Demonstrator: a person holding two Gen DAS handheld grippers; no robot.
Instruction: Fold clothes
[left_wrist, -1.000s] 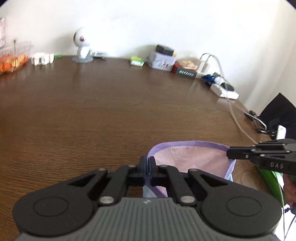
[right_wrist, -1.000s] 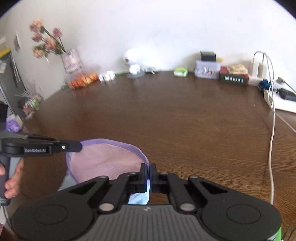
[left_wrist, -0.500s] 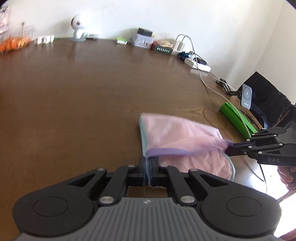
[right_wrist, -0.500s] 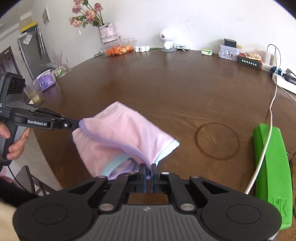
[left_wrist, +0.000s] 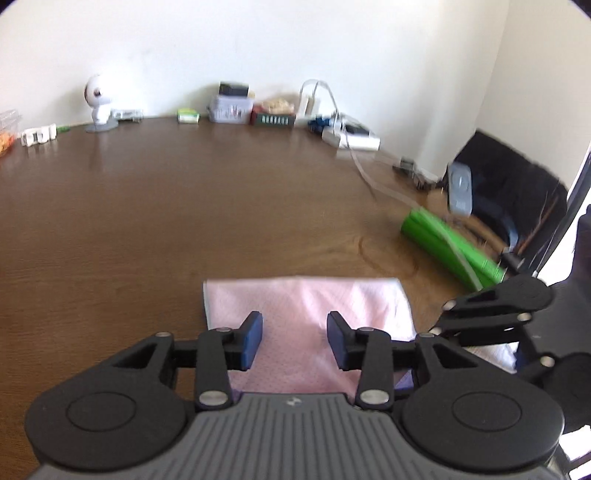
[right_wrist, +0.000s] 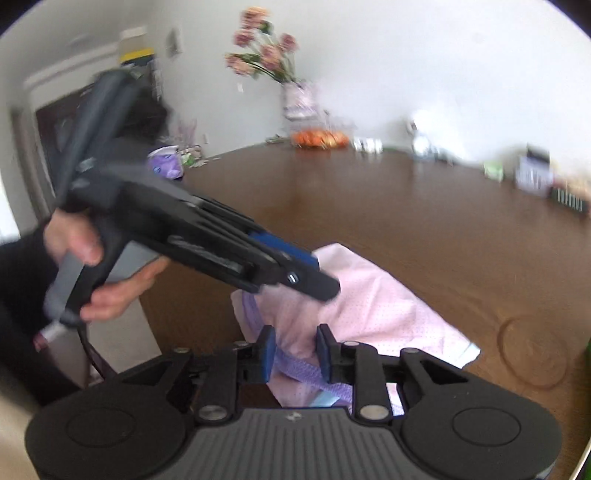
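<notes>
Left gripper (left_wrist: 294, 339) jaws apart, just been opening, pink garment (left_wrist: 306, 306) under the gap, pads not pressing it. Right gripper (right_wrist: 293, 350) jaws also parted and just been opening; purple hem (right_wrist: 306, 373) runs between them, no clamp visible. Garment lies folded flat near the tabletop's (left_wrist: 184, 206) near edge, long axis along that edge, folded side facing the far edge. Only the right wrist view shows the person's left hand (right_wrist: 85, 266) wrapped on the handle, gripper angled down over the cloth, plus flowers (right_wrist: 264, 59). Only the left view shows the green roll (left_wrist: 447, 247) toward the right edge.
</notes>
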